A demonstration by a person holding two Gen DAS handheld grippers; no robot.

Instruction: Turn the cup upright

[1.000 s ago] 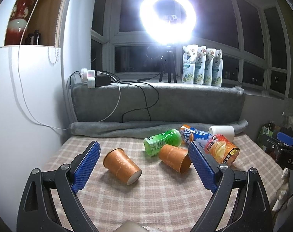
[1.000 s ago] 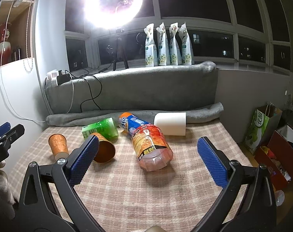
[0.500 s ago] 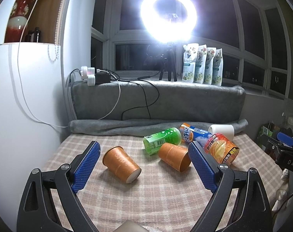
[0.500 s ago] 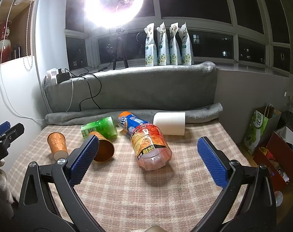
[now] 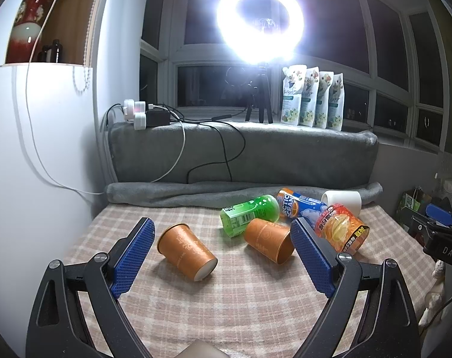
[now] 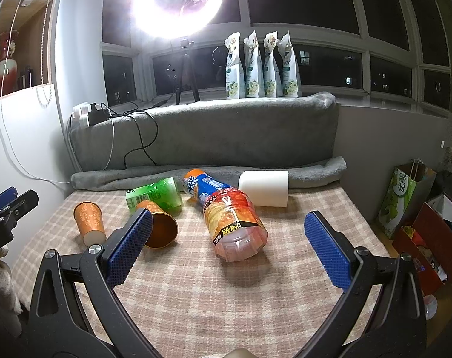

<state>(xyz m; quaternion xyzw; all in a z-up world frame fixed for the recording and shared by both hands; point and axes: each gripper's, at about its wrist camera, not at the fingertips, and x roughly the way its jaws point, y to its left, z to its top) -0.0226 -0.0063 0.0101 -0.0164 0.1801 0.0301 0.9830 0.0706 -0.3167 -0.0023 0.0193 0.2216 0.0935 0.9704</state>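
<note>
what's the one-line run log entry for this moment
left gripper: open, empty | right gripper: open, empty | two orange paper cups: on sides | none upright

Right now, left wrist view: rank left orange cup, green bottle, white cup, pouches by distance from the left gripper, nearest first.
1. Left orange cup, on its side between the open left gripper's fingers.
2. Green bottle, mid-table.
3. White cup, far right.
4. Pouches, windowsill.
</note>
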